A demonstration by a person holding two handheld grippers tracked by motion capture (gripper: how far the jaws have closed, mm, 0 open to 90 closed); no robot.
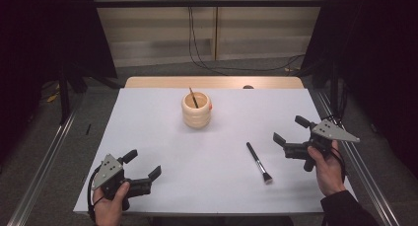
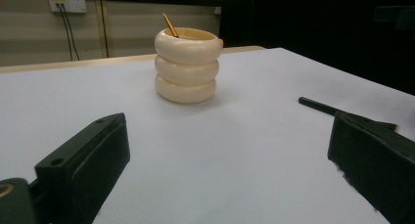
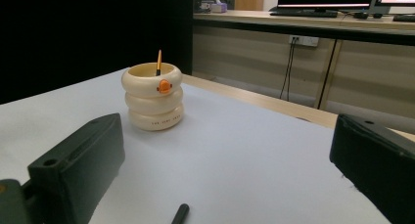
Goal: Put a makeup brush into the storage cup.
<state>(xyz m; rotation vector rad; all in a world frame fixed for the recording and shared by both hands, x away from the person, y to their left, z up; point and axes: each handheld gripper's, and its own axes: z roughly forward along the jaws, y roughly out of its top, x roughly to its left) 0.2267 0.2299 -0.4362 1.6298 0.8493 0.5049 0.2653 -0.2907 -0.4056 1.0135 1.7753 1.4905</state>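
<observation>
From the high view, the left gripper (image 1: 140, 166) rests at about 7 o'clock on the white table (image 1: 162, 137), jaws spread and holding nothing; it sits back, likely as the idle hand. The right gripper (image 1: 290, 131) hovers at about 4 o'clock, jaws also spread wide and empty, angled toward the black makeup brush (image 1: 259, 162) lying flat just to its 8 o'clock. That brush lies loose on the table, bristles toward the person, handle pointing toward the cream ringed holder (image 1: 196, 110) at 12 o'clock, where a thin stick (image 1: 193, 97) already leans. The open stance suits a coming pick-up of the brush.

In the left gripper view, the holder (image 2: 186, 66) stands upright ahead at 12 o'clock, and the brush handle (image 2: 318, 105) lies near the right jaw, not touching it.

In the right gripper view, the holder (image 3: 153, 96) stands at 11 o'clock with an orange mark facing the camera, and the brush's handle tip (image 3: 180, 214) lies low between the spread jaws, so the gripper seems lined up to close on it.
</observation>
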